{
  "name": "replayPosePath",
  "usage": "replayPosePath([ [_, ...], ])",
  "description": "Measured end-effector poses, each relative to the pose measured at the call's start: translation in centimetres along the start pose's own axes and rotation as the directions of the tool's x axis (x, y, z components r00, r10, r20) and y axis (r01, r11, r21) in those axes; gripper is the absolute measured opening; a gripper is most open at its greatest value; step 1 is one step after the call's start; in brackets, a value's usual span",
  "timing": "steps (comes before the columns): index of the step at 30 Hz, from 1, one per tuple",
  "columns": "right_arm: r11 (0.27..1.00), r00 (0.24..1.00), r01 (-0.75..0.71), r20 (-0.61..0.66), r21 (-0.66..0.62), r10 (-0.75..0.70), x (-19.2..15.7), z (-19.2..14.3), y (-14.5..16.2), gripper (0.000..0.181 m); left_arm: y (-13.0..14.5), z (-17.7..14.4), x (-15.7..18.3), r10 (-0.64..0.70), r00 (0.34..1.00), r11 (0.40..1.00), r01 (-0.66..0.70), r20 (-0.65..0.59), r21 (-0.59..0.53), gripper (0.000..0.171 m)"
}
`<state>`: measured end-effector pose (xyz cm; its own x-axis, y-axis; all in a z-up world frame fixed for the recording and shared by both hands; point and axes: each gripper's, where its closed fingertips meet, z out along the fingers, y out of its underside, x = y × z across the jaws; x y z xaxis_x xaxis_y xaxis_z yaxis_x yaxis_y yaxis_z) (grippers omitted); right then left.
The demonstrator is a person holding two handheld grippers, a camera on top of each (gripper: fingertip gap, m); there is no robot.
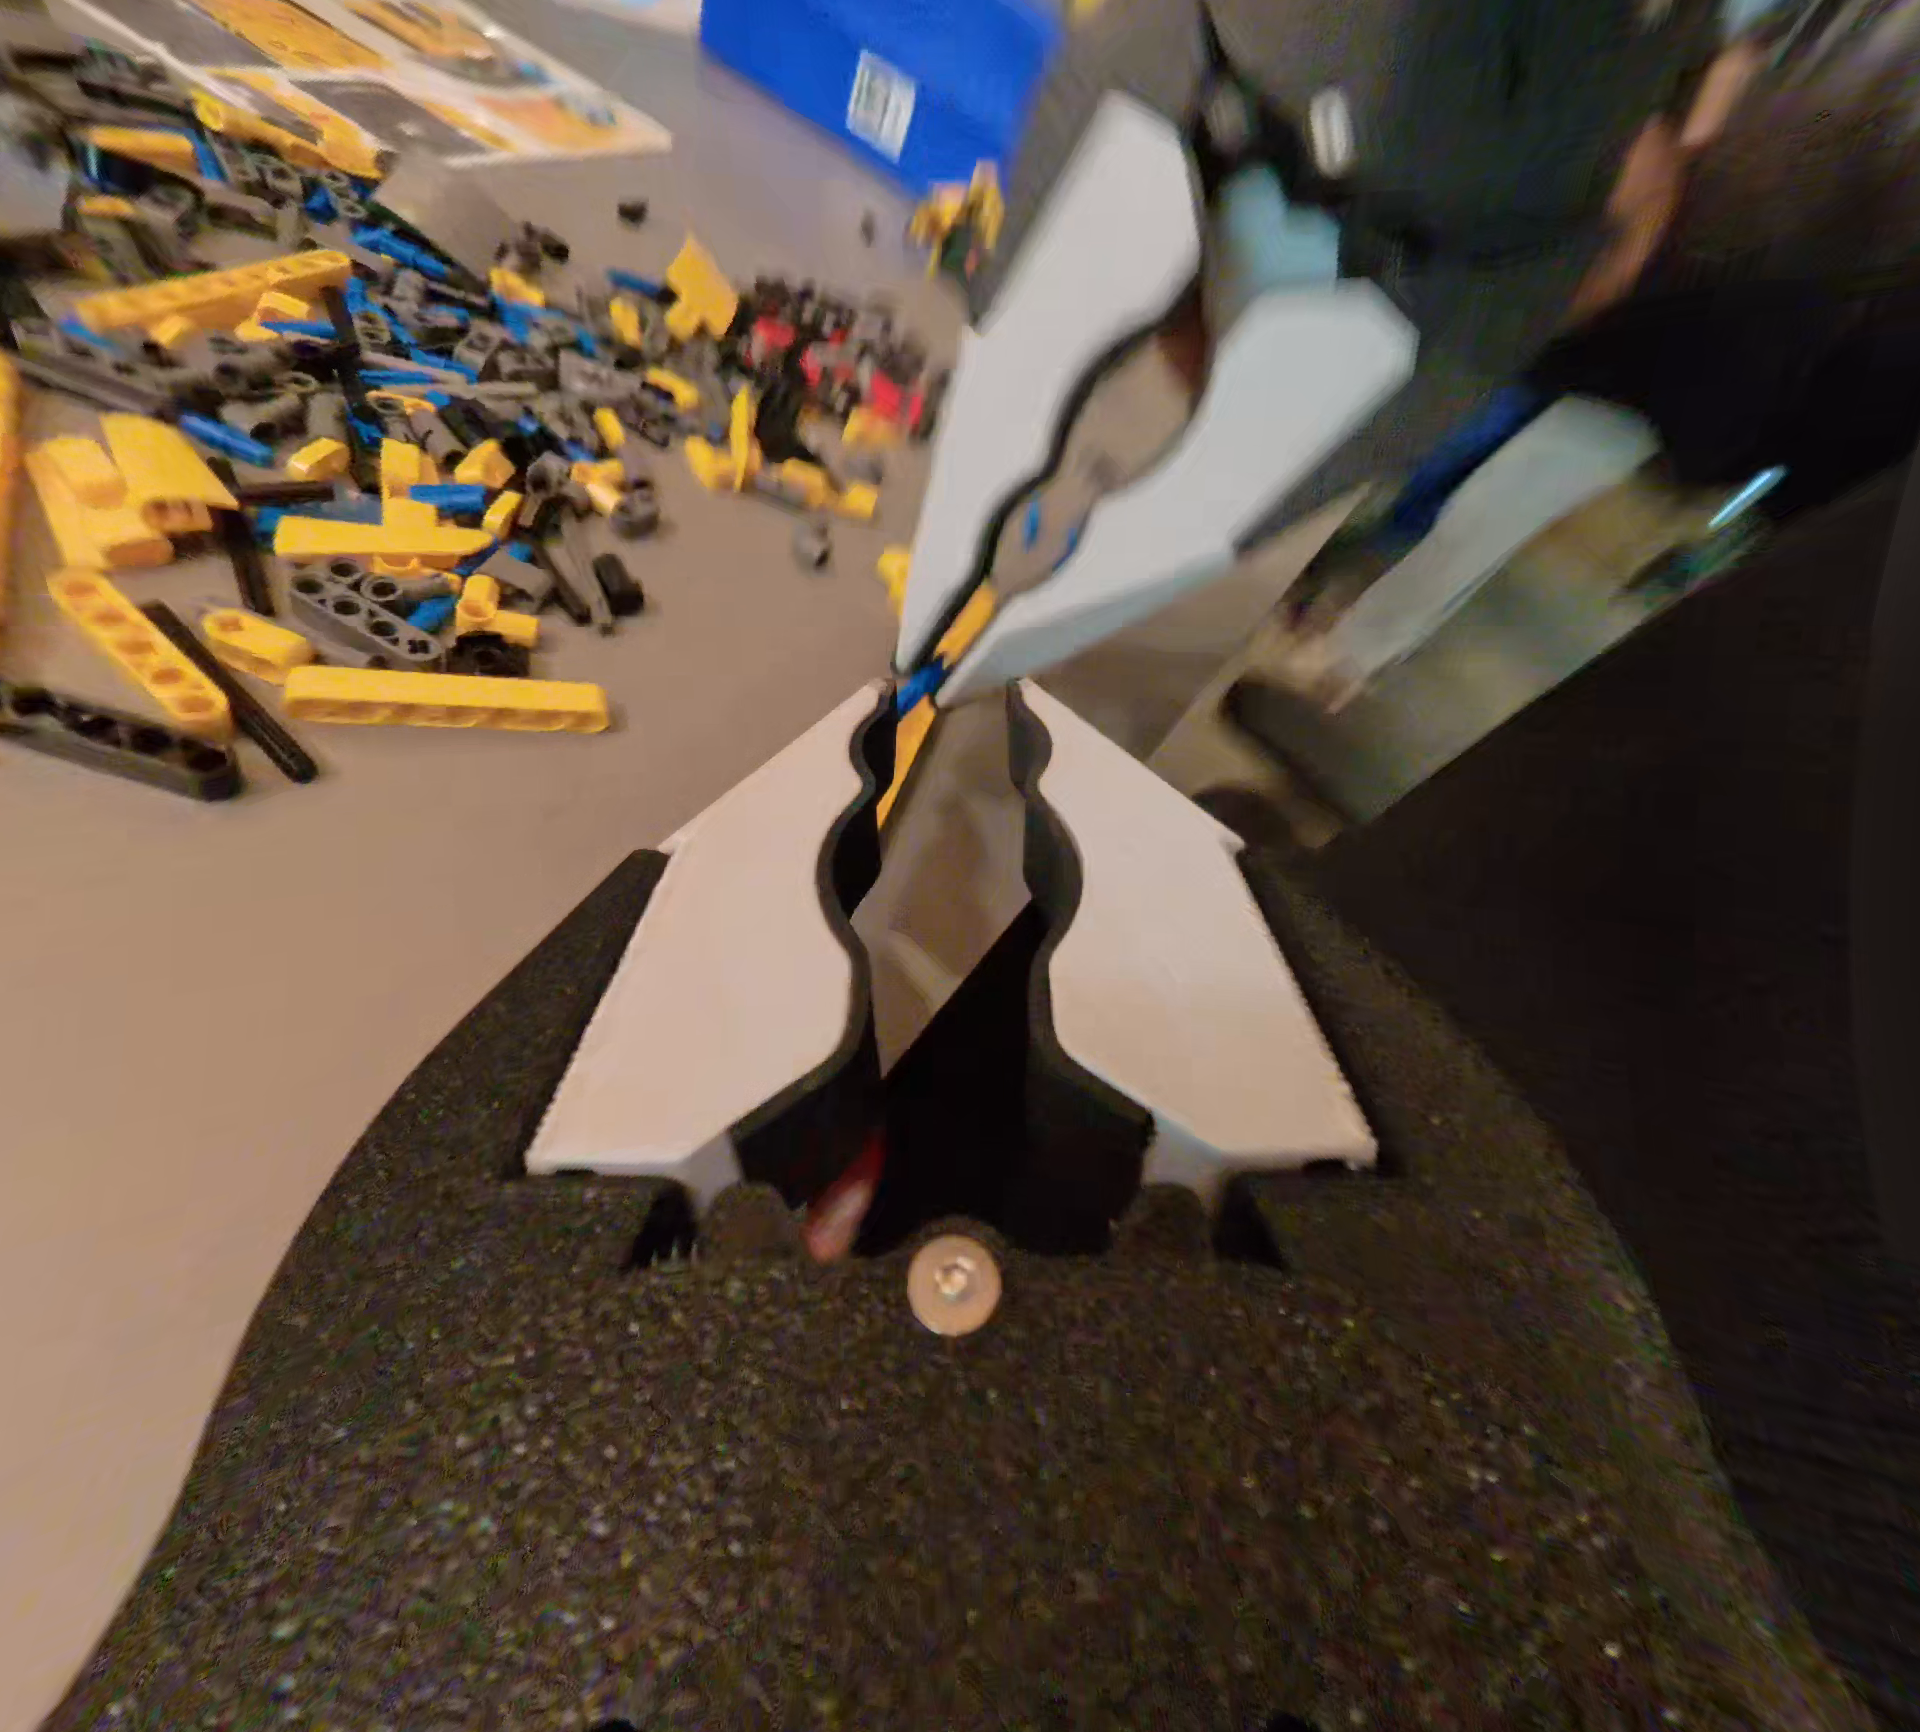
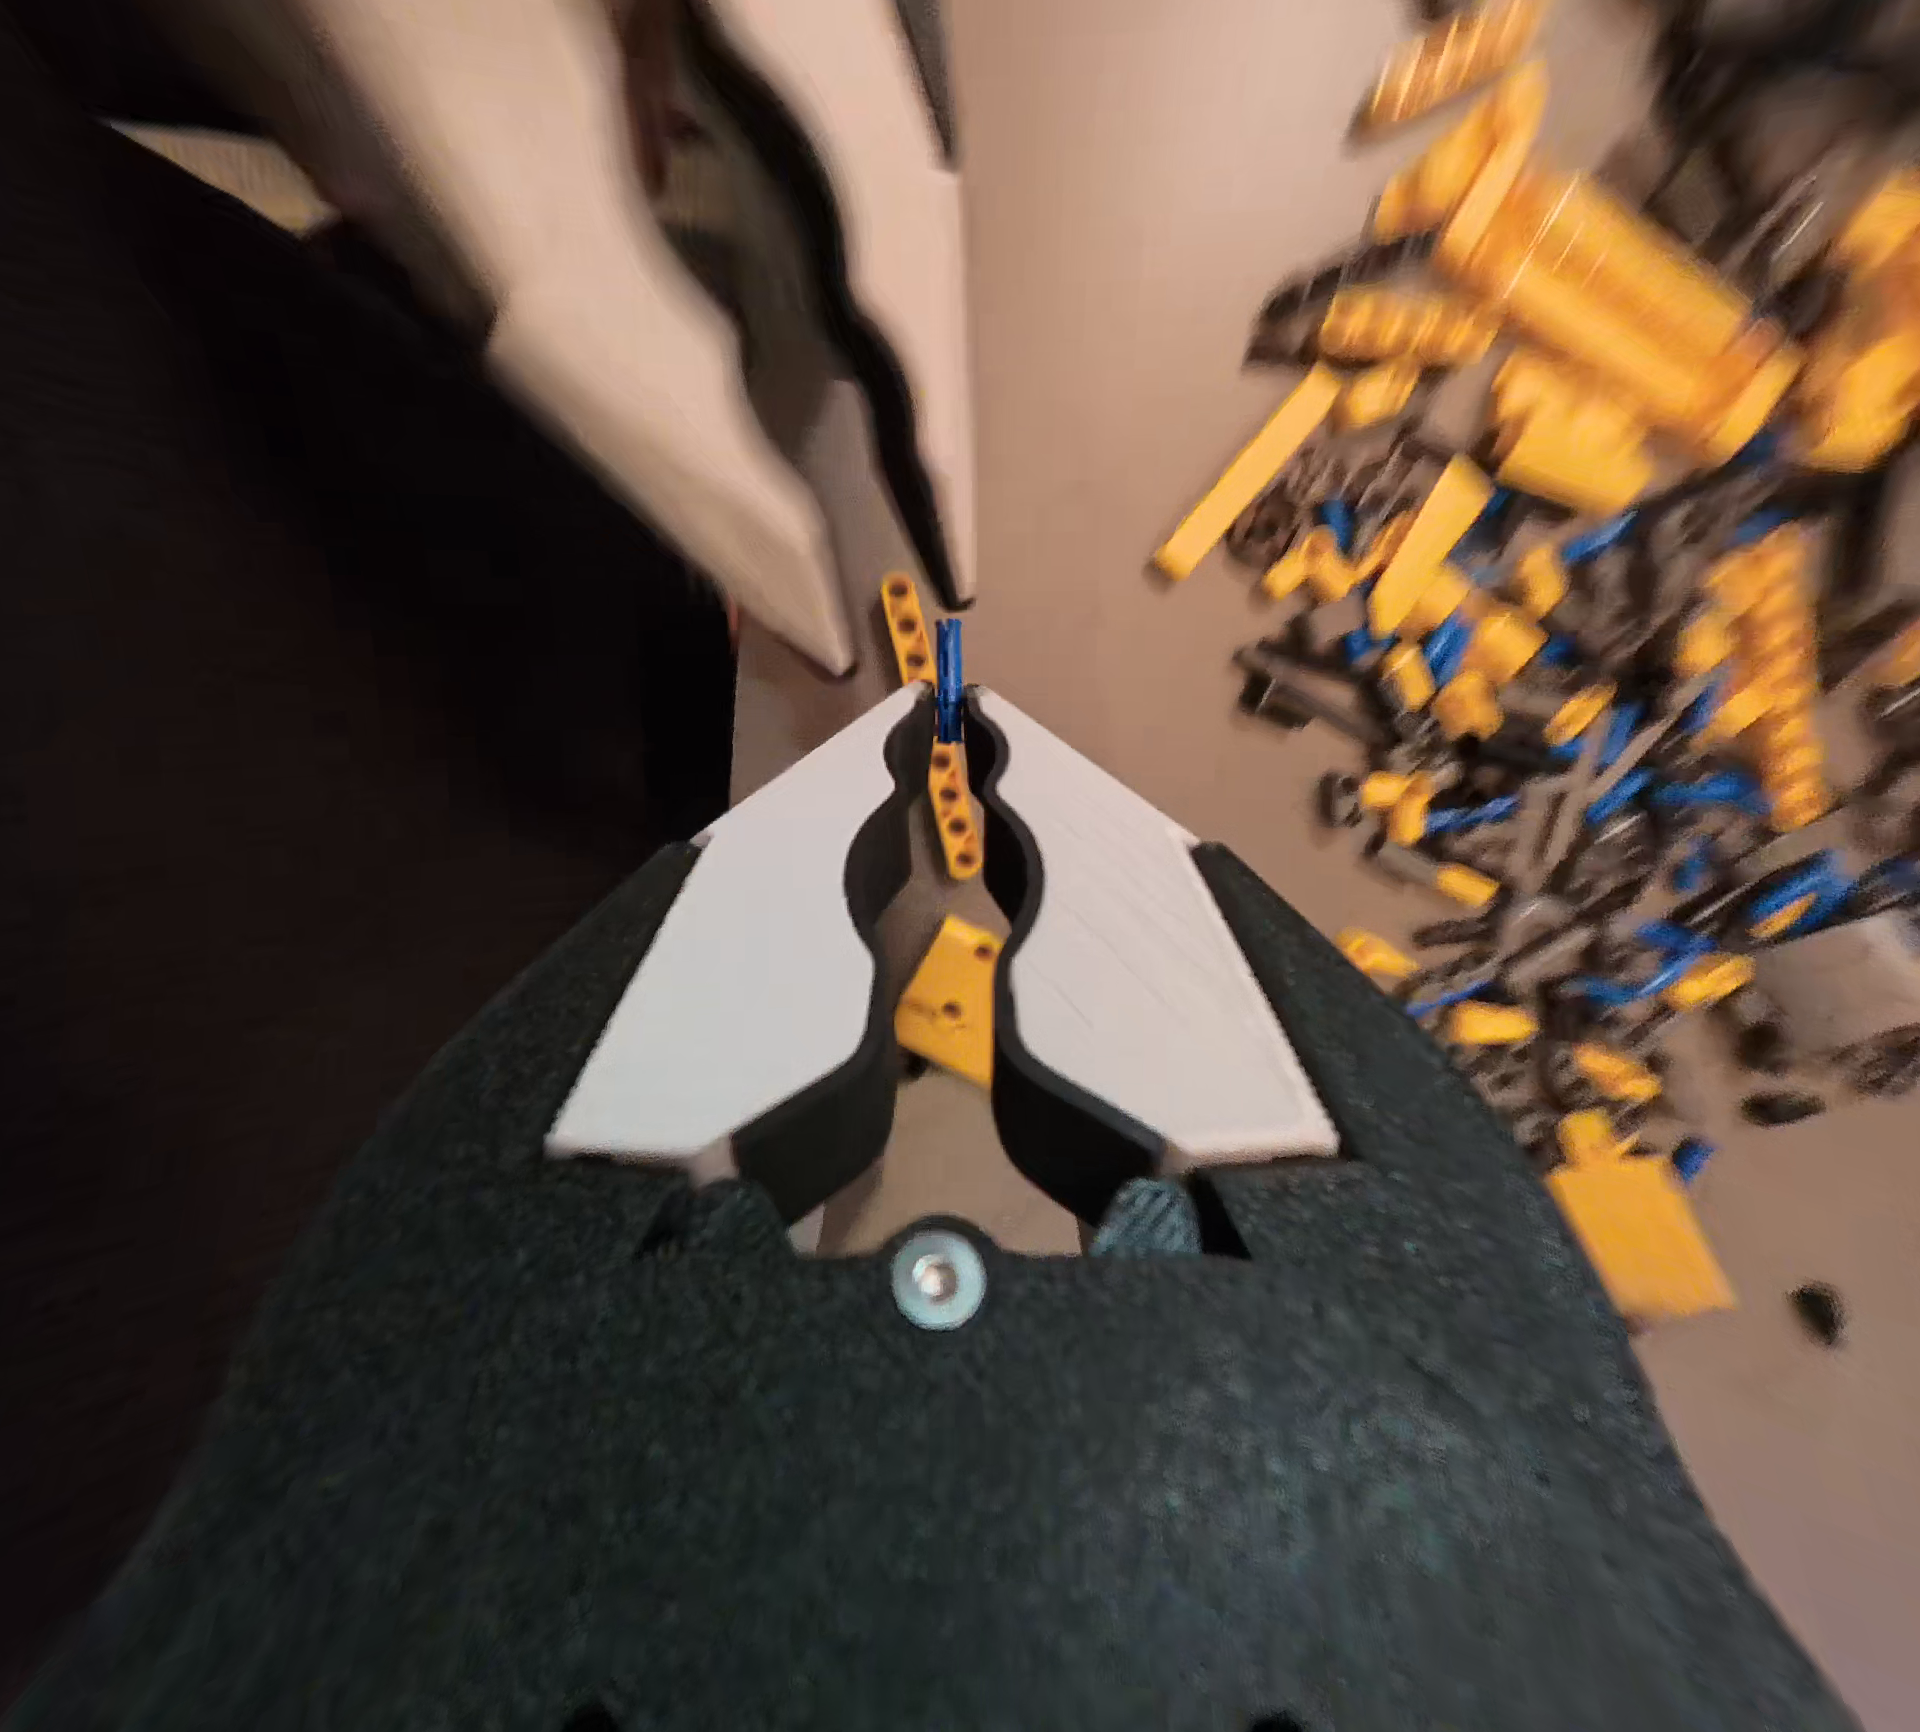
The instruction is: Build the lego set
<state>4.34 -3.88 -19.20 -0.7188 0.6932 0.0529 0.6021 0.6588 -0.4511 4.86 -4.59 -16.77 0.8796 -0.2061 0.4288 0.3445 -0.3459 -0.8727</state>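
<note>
My right gripper [image 2: 948, 691] is shut on a small blue pin [image 2: 948, 669] that sits against a thin yellow beam with holes [image 2: 954, 804]. The beam runs between its fingers and sticks out past the tips. My left gripper [image 1: 956, 690] is open, and the yellow beam [image 1: 906, 752] lies in its gap close to the left finger, with no squeeze showing. In the left wrist view the right gripper [image 1: 920, 669] comes down from the upper right, tip to tip with mine. In the right wrist view the left gripper [image 2: 899, 633] reaches in from the upper left, blurred.
A big pile of yellow, black, blue, grey and red building parts [image 1: 364, 456] covers the grey table [image 1: 416, 955] on the left. Booklets [image 1: 416, 72] and a blue box [image 1: 862, 20] lie behind it. A yellow panel [image 2: 945, 996] lies under the right gripper. A person [image 1: 1714, 228] is at the far right.
</note>
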Motion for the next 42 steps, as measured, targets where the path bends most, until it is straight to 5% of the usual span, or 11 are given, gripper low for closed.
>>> replayPosePath([
  [3, 0.983, 0.995, 0.093, -0.053, 0.159, -0.085, -0.3, -1.6, -1.8, 0.005, -2.5, -1.7, -1.0, -0.303, 0.940, 0.936, 0.325, -0.159, 0.134, 0.023],
  [7, 0.923, 0.980, 0.158, -0.171, 0.350, -0.103, -0.3, -4.1, -4.1, 0.005, -3.4, -2.4, -0.6, -0.394, 0.876, 0.881, 0.446, -0.279, 0.157, 0.025],
  [11, 0.891, 0.954, 0.234, -0.270, 0.388, -0.133, -0.5, -4.8, -4.9, 0.006, -4.0, -2.8, 0.6, -0.455, 0.774, 0.823, 0.555, -0.440, 0.124, 0.022],
  [14, 0.892, 0.930, 0.260, -0.345, 0.369, -0.128, 0.2, -5.1, -5.0, 0.006, -4.6, -3.6, 1.3, -0.450, 0.724, 0.802, 0.585, -0.523, 0.119, 0.022],
  [18, 0.881, 0.938, 0.255, -0.322, 0.399, -0.125, -0.4, -5.1, -5.3, 0.006, -4.5, -3.4, 1.4, -0.431, 0.753, 0.821, 0.556, -0.498, 0.129, 0.022],
  [21, 0.889, 0.931, 0.252, -0.345, 0.382, -0.116, -0.2, -4.9, -5.4, 0.006, -4.5, -3.4, 1.4, -0.459, 0.726, 0.802, 0.586, -0.513, 0.113, 0.003],
  [30, 0.891, 0.947, 0.221, -0.304, 0.398, -0.099, -0.4, -4.6, -5.5, 0.006, -3.9, -3.3, 1.5, -0.441, 0.743, 0.825, 0.556, -0.504, 0.098, 0.017],
  [32, 0.882, 0.952, 0.222, -0.287, 0.415, -0.105, -0.8, -4.6, -5.6, 0.006, -3.8, -3.3, 1.5, -0.457, 0.722, 0.812, 0.577, -0.519, 0.087, 0.004],
  [39, 0.820, 0.956, 0.251, -0.266, 0.514, -0.125, -1.6, -5.8, -6.3, 0.007, -4.4, -4.1, 2.5, -0.481, 0.588, 0.760, 0.649, -0.650, 0.024, 0.003],
  [42, 0.784, 0.959, 0.238, -0.269, 0.573, -0.095, -1.4, -6.3, -6.6, 0.028, -4.6, -4.3, 3.1, -0.490, 0.525, 0.739, 0.673, -0.696, -0.012, 0.004],
])
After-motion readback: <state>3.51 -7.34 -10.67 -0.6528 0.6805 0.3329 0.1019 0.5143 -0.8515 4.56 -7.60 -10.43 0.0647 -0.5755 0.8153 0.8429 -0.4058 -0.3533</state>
